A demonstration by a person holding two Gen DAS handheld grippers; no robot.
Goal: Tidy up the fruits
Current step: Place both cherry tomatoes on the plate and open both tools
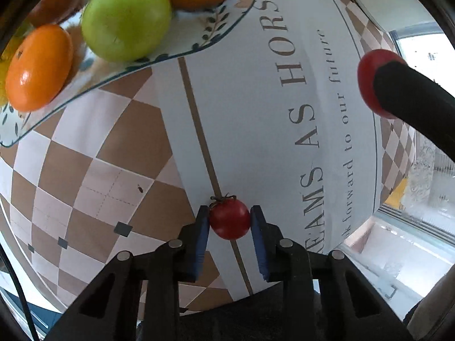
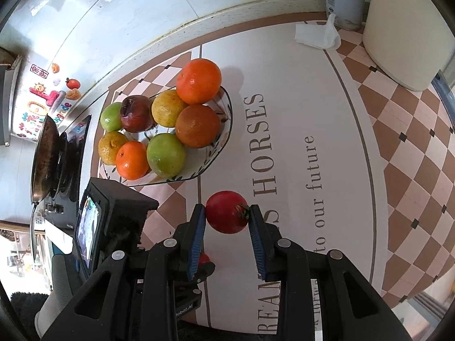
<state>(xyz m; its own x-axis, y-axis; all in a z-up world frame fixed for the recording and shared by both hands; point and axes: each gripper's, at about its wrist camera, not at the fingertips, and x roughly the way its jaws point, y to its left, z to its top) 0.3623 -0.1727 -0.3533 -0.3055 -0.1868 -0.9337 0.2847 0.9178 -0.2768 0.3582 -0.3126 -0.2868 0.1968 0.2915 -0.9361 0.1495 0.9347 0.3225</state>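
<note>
We see left gripper (image 1: 229, 221) clamping a small tomato (image 1: 229, 219); right gripper (image 2: 226, 213) clamps a larger tomato (image 2: 226, 211). Only right wrist shows full fruit plate (image 2: 219, 147).

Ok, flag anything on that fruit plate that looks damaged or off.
One fruit stands out: the dark red apple at the back of the plate, between a green apple and a yellow citrus. Its skin looks blotched brown and wrinkled near the top, possibly bruised or rotting. The other fruit looks sound.

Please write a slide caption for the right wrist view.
Right gripper holds a red tomato near the fruit plate.
</note>
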